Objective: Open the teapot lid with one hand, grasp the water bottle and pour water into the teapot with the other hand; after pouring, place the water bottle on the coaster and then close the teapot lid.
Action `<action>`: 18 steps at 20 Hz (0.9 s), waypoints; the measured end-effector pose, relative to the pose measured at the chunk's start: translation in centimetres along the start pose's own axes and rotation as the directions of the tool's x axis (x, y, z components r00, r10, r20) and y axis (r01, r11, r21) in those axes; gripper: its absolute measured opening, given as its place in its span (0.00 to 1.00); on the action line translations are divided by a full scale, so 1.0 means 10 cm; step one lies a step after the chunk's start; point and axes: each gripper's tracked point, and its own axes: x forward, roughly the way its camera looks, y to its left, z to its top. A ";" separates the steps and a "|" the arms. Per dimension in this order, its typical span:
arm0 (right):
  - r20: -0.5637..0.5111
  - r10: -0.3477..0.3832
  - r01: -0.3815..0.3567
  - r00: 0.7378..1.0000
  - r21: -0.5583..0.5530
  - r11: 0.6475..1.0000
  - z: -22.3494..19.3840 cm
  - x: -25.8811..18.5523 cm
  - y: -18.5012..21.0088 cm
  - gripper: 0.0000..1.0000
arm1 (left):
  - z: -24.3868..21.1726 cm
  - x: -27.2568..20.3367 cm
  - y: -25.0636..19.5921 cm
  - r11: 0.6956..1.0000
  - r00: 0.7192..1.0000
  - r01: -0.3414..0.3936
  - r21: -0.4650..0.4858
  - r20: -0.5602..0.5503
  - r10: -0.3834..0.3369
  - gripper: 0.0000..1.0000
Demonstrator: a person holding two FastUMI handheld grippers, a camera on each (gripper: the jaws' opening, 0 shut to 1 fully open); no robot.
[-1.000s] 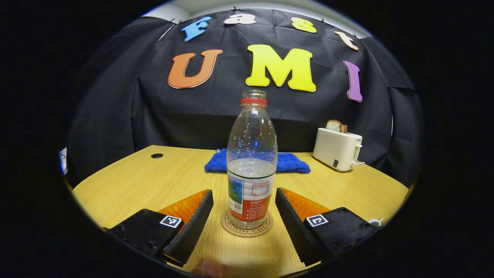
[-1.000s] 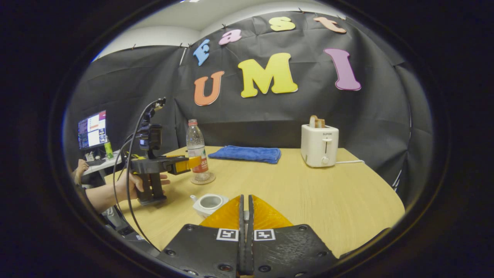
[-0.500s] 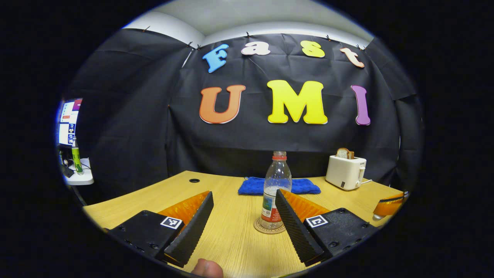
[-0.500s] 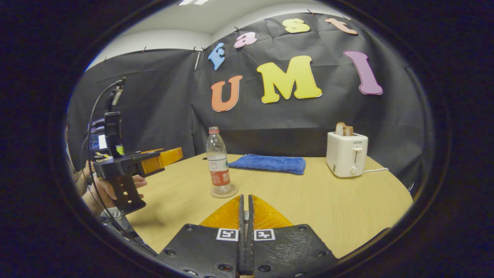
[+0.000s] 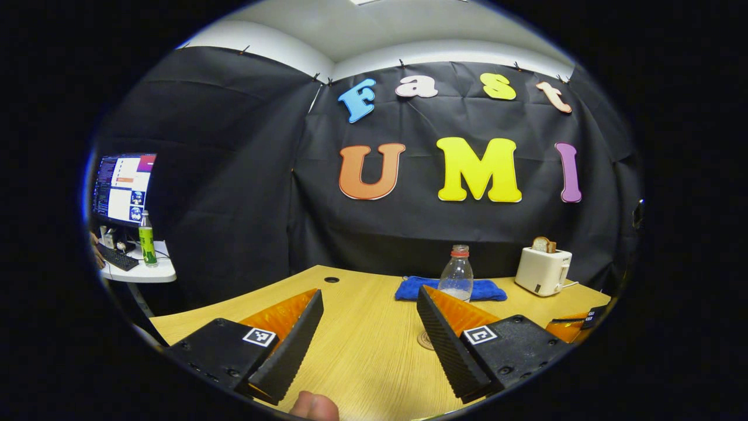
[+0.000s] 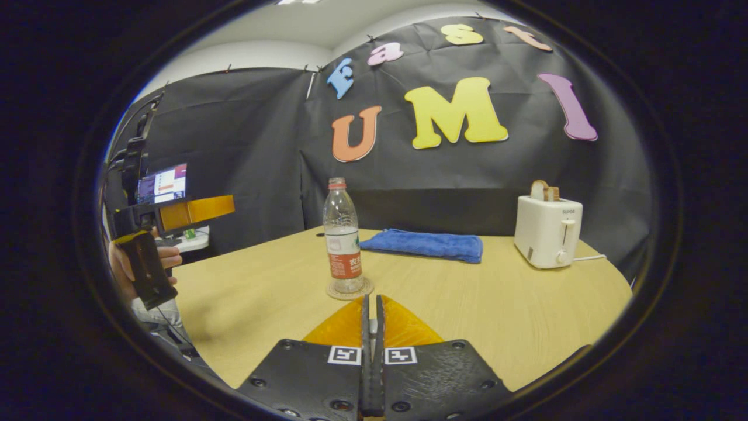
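My left gripper [image 5: 369,327] is released, my right gripper [image 6: 371,327] clenched on nothing. The water bottle [image 6: 344,237] stands on its coaster [image 6: 349,290] ahead of both; thin, slippery plastic, half full, best taken mid-body at the label.

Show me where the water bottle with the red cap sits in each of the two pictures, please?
Left gripper view: the water bottle stands right of centre, far off, its lower part hidden behind one finger of the left gripper.
Right gripper view: the bottle stands near the centre on a round coaster, just beyond the right gripper.
Shared landmark: the blue towel lies behind the bottle.
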 end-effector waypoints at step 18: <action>0.021 -0.028 0.027 0.999 0.029 0.999 -0.03 -0.05 -0.11 0.27 | 0.30 -0.07 -0.19 0.999 0.998 -0.031 0.030 0.061 0.030 1.00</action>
